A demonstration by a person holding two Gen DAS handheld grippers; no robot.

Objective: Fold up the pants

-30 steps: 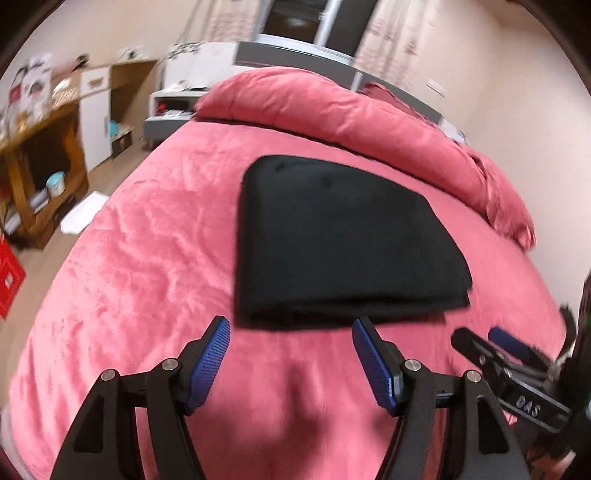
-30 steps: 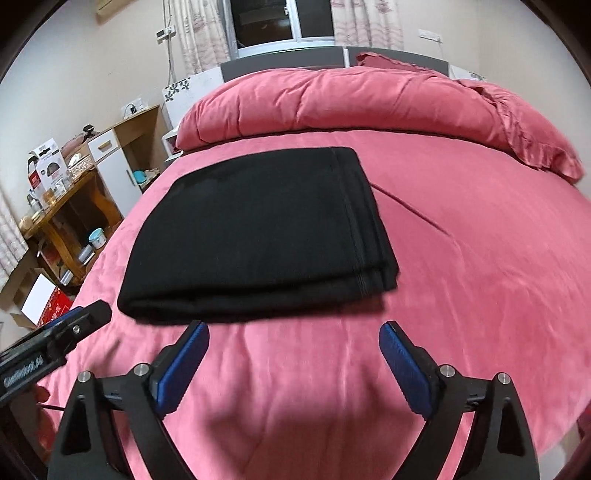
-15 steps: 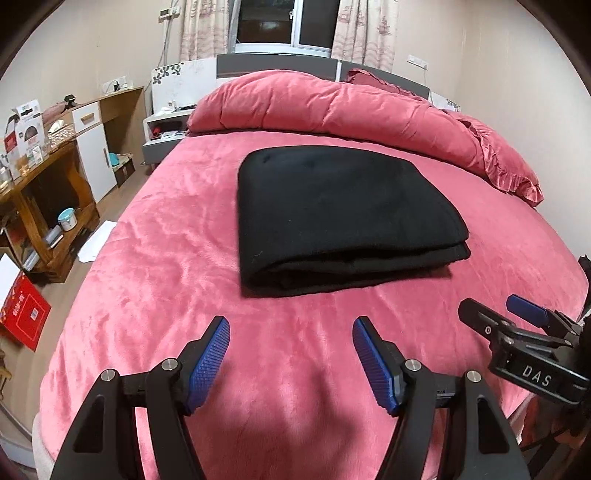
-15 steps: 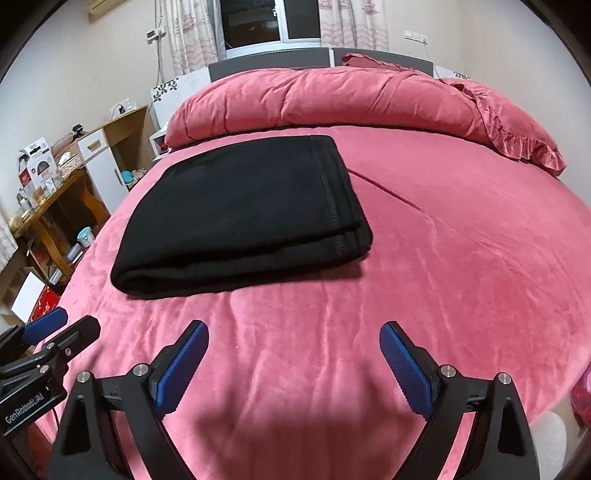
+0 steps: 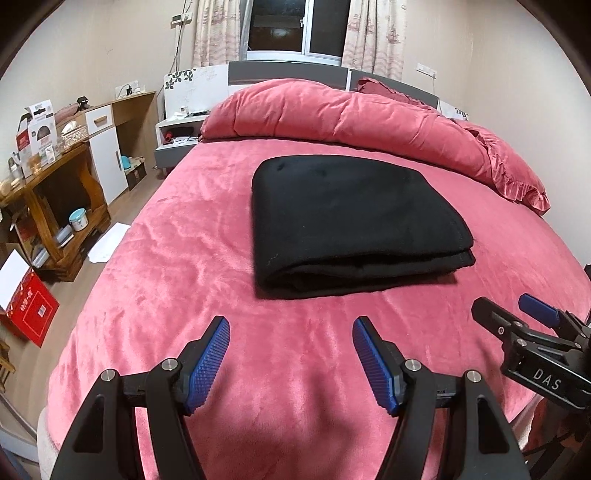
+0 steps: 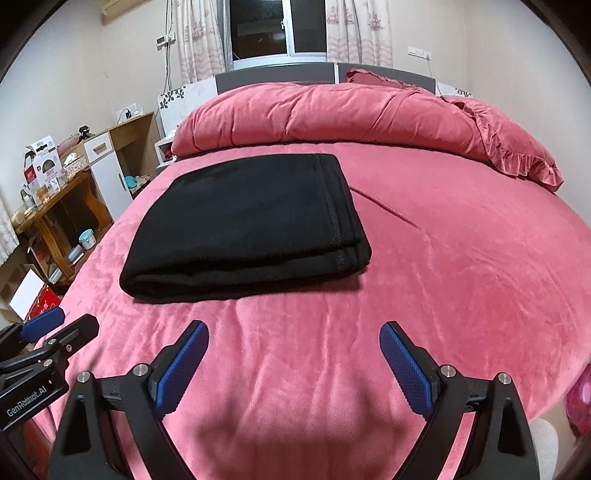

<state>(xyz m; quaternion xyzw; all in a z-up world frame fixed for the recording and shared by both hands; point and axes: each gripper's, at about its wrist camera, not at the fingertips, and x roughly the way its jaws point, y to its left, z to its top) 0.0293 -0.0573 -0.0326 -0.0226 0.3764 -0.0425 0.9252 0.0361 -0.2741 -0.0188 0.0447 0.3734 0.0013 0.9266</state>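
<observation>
Pants (image 5: pixel 351 218), black, folded into a compact rectangle of several layers, lying flat on the pink bed cover (image 5: pixel 177 266) near the middle of the bed. The stacked fold faces the cameras; in the right wrist view a stitched hem band (image 6: pixel 341 218) runs along the bundle's right edge. Behind the bundle, a rolled pink duvet (image 5: pixel 332 114) lies across the head of the bed, with a ruffled pillow (image 5: pixel 513 173) at its right end.

Left gripper (image 5: pixel 291 336): jaws released, blue ribbed pads (image 5: pixel 210 358) spread wide, nothing between them; it hovers above bare cover on the near side of the pants, apart from them.

Right gripper (image 6: pixel 293 341): jaws likewise released and empty, held over the cover short of the bundle's near edge. Each gripper appears at the margin of the other's view, the two side by side.

Surroundings: a wooden bench (image 5: pixel 55 192) at the left carries boxes and small items; a red box (image 5: pixel 29 314) stands on the floor beside it. A curtained window (image 5: pixel 295 26) sits above the headboard.
</observation>
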